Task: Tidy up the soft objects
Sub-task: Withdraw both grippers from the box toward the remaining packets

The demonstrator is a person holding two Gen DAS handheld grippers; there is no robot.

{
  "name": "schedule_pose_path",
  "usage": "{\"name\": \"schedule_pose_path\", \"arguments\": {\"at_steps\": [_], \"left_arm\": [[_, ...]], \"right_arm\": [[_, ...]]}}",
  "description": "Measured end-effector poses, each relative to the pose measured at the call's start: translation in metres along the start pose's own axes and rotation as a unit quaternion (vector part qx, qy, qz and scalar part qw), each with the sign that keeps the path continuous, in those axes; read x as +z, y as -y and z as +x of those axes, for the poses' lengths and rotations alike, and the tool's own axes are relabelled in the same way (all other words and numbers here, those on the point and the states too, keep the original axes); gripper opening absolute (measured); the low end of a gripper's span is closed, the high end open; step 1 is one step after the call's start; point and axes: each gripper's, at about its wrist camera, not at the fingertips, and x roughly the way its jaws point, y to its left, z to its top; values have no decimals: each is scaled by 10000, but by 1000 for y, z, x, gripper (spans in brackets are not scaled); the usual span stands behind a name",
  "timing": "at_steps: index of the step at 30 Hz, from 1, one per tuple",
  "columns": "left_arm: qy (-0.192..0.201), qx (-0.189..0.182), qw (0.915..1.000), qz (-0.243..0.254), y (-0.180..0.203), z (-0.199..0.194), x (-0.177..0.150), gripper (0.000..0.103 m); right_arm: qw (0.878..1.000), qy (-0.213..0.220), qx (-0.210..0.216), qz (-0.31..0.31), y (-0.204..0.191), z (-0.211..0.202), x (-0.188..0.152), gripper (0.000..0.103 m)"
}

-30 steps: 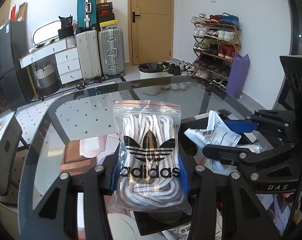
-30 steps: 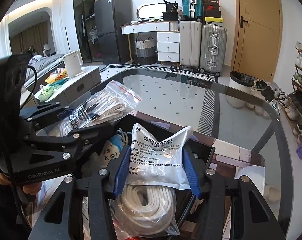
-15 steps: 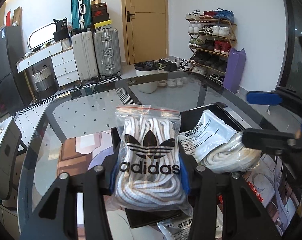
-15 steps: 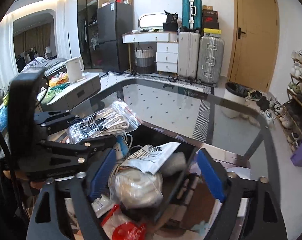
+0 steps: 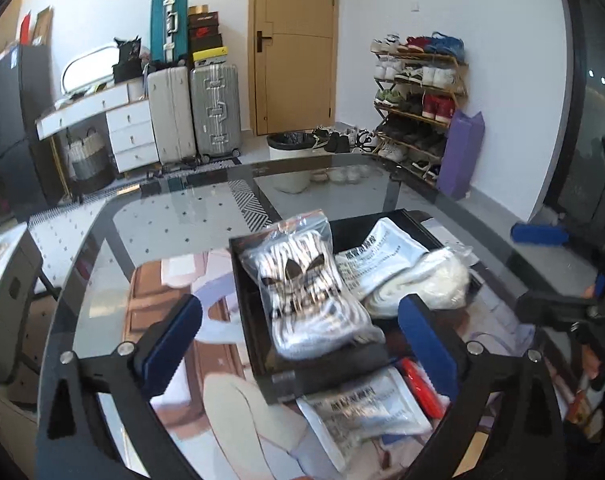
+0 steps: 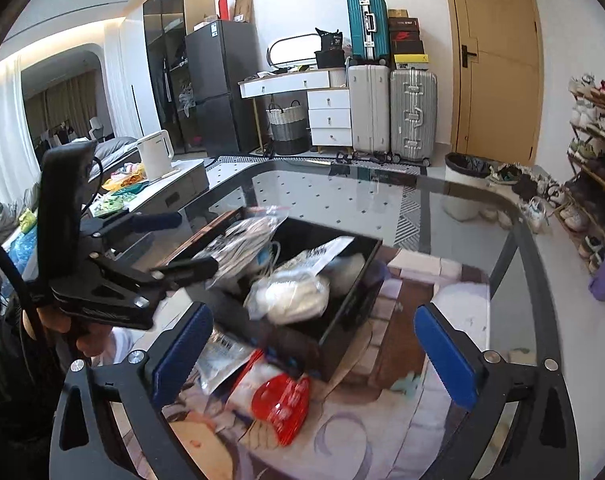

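Glass table (image 5: 174, 224), black tray (image 5: 258, 344) holding bagged laces (image 5: 310, 292), both hand-held grippers just released, red packet (image 6: 280, 404) beside tray

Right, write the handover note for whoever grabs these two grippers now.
Left gripper: open, jaws just opened, nothing pressed between the pads; the Adidas lace bag lies released below, in the black tray.
Right gripper: open, jaws just opened, empty.
Done: the Adidas lace bag and the white rope bag with its printed sachet are in the tray.
Left: the red-and-white packet and the printed foil sachet lie on the glass table in front of the tray. Probably those go in next.
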Motion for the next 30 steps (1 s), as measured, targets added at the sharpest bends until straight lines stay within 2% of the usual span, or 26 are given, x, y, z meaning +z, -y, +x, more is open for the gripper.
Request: {"name": "schedule_pose_path", "arguments": {"at_steps": [6,13,23,30], "left_arm": [[-49,232,9997,-42,2,-14,-17,103],[-152,249,9995,-143,2,-21,-39,103],[-361,303,9988,-98,12,-14,-50,103],[-353,302,9989,-50,16,-14,-52,103]], "right_arm": [[9996,-145,153,172,-2,-2,-13,102],[9988,-423,80,217,-7,5,-17,102],[9969,-748,130,-187,-26,22,-26,102],[9959,-838,150,-301,-30,27,-31,102]]}}
